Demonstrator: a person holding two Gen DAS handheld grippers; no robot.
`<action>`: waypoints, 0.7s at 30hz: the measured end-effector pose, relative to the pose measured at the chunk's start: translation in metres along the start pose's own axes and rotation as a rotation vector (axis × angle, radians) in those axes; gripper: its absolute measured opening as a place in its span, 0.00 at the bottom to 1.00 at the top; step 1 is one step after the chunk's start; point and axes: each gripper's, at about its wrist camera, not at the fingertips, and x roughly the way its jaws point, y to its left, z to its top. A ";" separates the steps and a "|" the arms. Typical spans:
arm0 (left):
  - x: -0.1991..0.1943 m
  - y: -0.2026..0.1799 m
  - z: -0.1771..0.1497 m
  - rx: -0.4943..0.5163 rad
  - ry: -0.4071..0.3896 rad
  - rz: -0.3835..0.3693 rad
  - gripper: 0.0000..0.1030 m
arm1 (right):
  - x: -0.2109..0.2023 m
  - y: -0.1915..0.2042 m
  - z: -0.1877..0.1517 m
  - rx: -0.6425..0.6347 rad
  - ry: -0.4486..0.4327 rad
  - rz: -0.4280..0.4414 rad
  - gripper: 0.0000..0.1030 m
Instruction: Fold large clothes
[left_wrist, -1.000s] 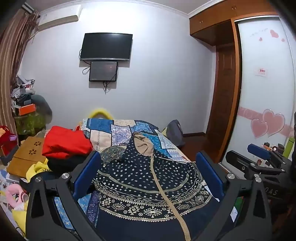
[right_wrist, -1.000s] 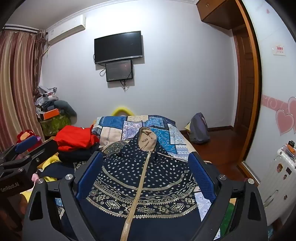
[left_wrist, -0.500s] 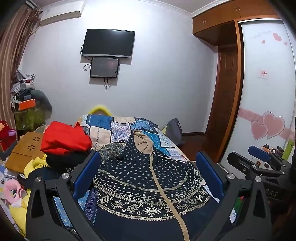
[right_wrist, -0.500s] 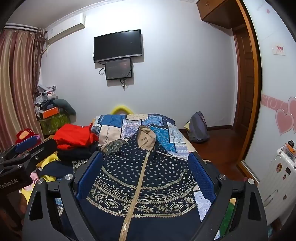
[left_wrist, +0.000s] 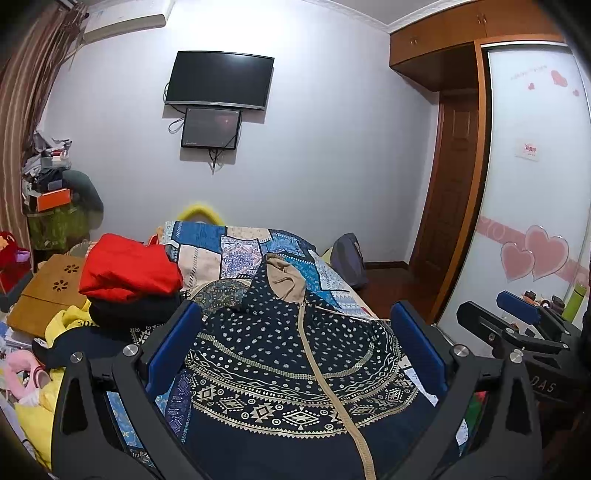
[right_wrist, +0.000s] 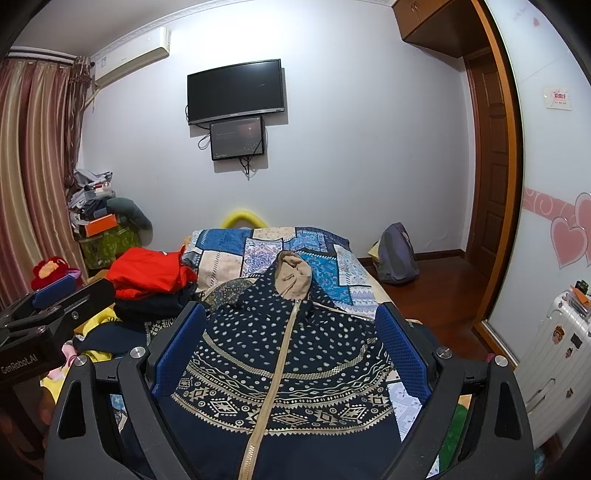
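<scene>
While the zip-front hooded jacket lies flat on the bed (hood away), both grippers, left gripper and right gripper, hover with fingers apart, so pinch matching hem corners evenly.

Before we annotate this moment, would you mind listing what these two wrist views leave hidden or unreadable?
- Navy hoodie: hem cut off by the bottom edge in both views; sleeves not visible.
- Dark garments beneath the red garment: mostly covered, type unclear.
- Small wall notice: text too small.
- Left gripper and right gripper: open, fingers apart, holding nothing.
</scene>
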 end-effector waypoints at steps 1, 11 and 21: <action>0.000 0.000 0.001 -0.001 0.001 -0.001 1.00 | 0.000 0.001 0.001 0.000 0.000 0.000 0.89; 0.001 -0.003 0.001 -0.002 0.004 -0.008 1.00 | -0.003 0.000 0.003 0.004 -0.005 -0.001 0.89; 0.002 -0.005 0.002 0.000 0.009 -0.008 1.00 | -0.004 0.000 0.005 0.000 -0.006 -0.001 0.89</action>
